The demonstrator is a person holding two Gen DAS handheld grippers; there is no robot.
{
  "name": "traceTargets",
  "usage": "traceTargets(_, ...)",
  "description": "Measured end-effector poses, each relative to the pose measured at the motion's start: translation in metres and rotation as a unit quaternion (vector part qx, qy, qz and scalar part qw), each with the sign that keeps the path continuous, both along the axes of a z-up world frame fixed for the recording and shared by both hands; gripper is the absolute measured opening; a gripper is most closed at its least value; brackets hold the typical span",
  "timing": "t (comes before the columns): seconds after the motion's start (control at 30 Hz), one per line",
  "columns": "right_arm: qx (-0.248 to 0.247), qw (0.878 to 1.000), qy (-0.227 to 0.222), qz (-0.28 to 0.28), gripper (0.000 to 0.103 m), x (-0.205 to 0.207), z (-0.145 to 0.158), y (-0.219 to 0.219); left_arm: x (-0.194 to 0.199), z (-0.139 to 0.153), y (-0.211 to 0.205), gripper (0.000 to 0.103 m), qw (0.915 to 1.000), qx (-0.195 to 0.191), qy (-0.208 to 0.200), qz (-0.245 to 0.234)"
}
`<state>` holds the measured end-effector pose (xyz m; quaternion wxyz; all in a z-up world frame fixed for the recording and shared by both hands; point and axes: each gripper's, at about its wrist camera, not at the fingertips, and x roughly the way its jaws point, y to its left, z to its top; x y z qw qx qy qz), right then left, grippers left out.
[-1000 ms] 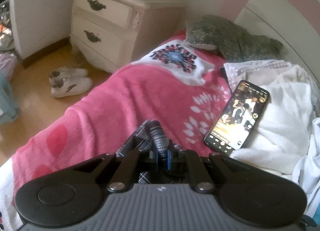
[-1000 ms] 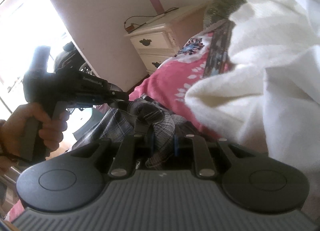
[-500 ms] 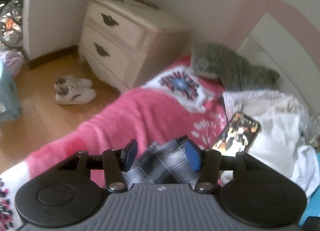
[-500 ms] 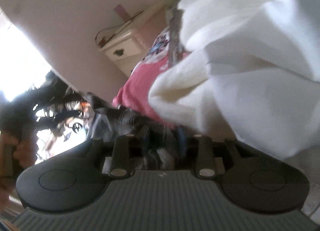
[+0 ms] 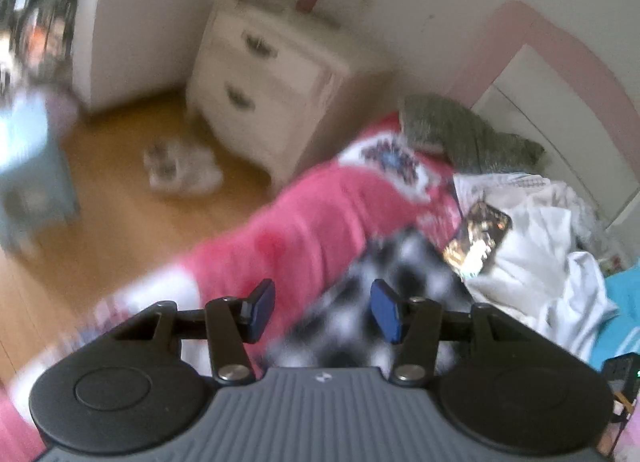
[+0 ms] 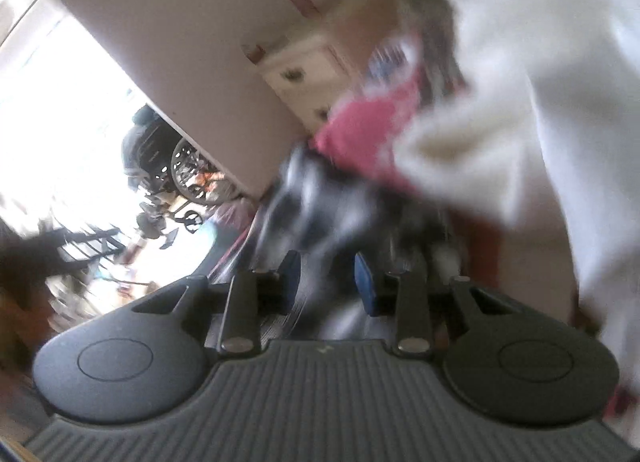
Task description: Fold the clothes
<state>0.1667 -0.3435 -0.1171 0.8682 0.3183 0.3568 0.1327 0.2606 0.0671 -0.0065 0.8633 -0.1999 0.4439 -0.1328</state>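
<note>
Both claws parted over a blurred checked garment on the bed.

Motion blur smears both views. The left claw [image 5: 322,310] stands apart, gripping nothing; the checked garment [image 5: 384,282] lies on the pink blanket [image 5: 304,230] beyond and below its blue pads, its edges unreadable. In the right wrist view the right claw [image 6: 327,282] is also apart, the same garment [image 6: 320,198] a dark smear ahead of it; whether cloth touches a pad I cannot tell. White bedding [image 6: 520,110] blocks that view's right side. Counted: one phone [image 5: 478,238], one grey pillow [image 5: 460,134], one two-drawer nightstand [image 5: 272,78], shoes [image 5: 180,170] too blurred to count.
</note>
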Motion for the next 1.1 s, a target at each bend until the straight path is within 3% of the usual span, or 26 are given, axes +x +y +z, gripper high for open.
traceTargets(0.07, 0.044, 0.998, 0.038, -0.004, 0.033, -0.011, -0.006, -0.004, -0.006, -0.028, 0.003, 0.054, 0.9982, -0.047, 0.036, 0.004)
traceTargets(0.17, 0.096, 0.991, 0.092, -0.008, 0.052, -0.030, -0.019, -0.008, -0.011, -0.068, 0.005, 0.054, 0.9906, -0.108, 0.083, 0.011)
traceTargets(0.37, 0.148, 0.974, 0.168, -0.024, 0.059, -0.059, -0.063, -0.002, -0.015, -0.110, 0.013, 0.057, 0.9762, -0.181, 0.111, 0.043)
traceTargets(0.47, 0.171, 0.965, 0.196, -0.021, 0.064, -0.064, -0.085, 0.004, -0.012, -0.124, 0.015, 0.057, 0.9734, -0.189, 0.118, 0.054)
traceTargets(0.5, 0.178, 0.965, 0.193, -0.020, 0.071, -0.064, -0.089, 0.006, -0.011, -0.127, 0.015, 0.057, 0.9731, -0.189, 0.119, 0.055)
traceTargets(0.6, 0.202, 0.962, 0.183, -0.017, 0.079, -0.065, -0.095, 0.009, -0.008, -0.134, 0.014, 0.056, 0.9732, -0.189, 0.118, 0.055)
traceTargets(1.03, 0.228, 0.960, 0.162, 0.030, 0.075, -0.042, -0.104, 0.044, 0.005, -0.143, 0.002, 0.055, 0.9729, -0.195, 0.106, 0.064)
traceTargets(1.1, 0.237, 0.958, 0.157, 0.029, 0.065, -0.036, -0.105, 0.046, 0.006, -0.144, 0.001, 0.052, 0.9718, -0.198, 0.107, 0.070)
